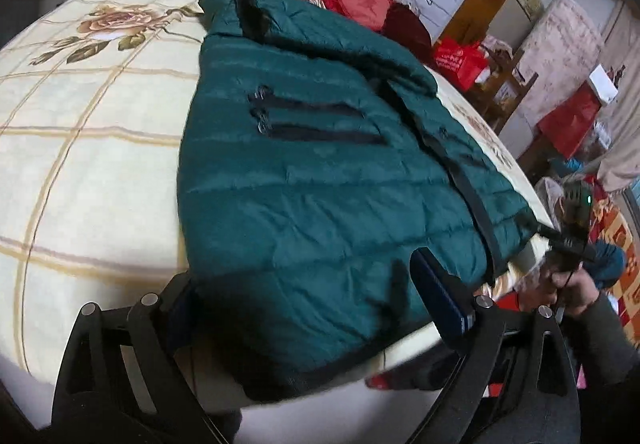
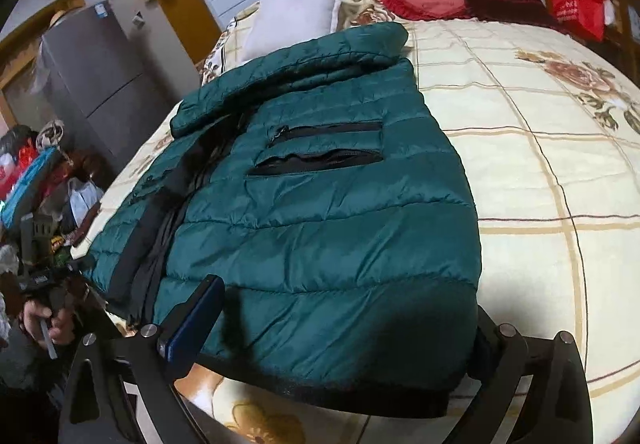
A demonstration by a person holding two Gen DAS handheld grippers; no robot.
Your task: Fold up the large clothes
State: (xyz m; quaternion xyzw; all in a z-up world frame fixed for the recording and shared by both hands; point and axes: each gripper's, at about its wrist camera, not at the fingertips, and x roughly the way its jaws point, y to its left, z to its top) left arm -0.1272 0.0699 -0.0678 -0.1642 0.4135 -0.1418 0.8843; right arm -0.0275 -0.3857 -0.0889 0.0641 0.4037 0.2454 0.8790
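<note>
On the bed (image 2: pixel 540 204), the green puffer jacket (image 1: pixel 320 184) lies flat and lengthwise, hem toward you, collar toward the white pillow (image 2: pixel 300 16), one side already laid over the front. Your left gripper (image 1: pixel 312 296) stands wide with the hem corner between its fingers, pads not pressing. Your right gripper (image 2: pixel 344 328) likewise straddles the hem, wide apart; no grip is evident. You appear to be between folds, setting up the next one. The next move calls for both tools to close on the hem corners together, then carry the hem evenly toward the collar.
</note>
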